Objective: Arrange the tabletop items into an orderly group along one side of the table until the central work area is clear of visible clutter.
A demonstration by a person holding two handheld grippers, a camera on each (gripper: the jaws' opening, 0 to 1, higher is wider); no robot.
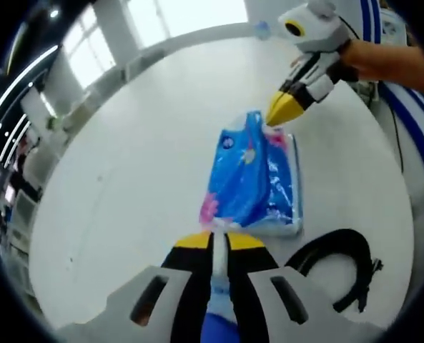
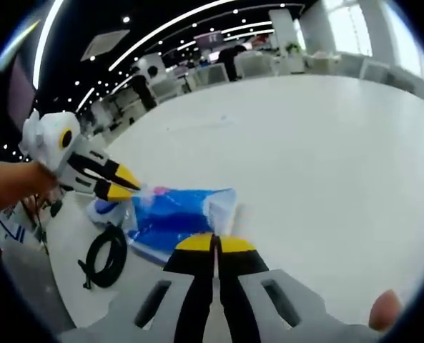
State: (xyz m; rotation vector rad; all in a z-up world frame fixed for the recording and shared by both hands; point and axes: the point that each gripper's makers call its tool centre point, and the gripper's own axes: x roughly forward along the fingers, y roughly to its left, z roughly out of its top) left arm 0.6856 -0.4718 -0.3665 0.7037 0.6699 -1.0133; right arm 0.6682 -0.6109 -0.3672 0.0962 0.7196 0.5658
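Two grippers pinch the blue pack [image 1: 258, 179] at opp. ends of its long axis: left gripper [image 1: 213, 241] near end, right gripper [image 1: 277, 114] far end, both clamped on wrap.

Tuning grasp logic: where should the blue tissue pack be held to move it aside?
By its two short ends, one gripper each. The blue tissue pack lies flat on the table with soft wrapper film bunched at both ends; left gripper and right gripper each meet one end now.

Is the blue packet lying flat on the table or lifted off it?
Cannot tell. The blue packet stretches between both grippers, left gripper and right gripper, each shut on an end, over the white table.
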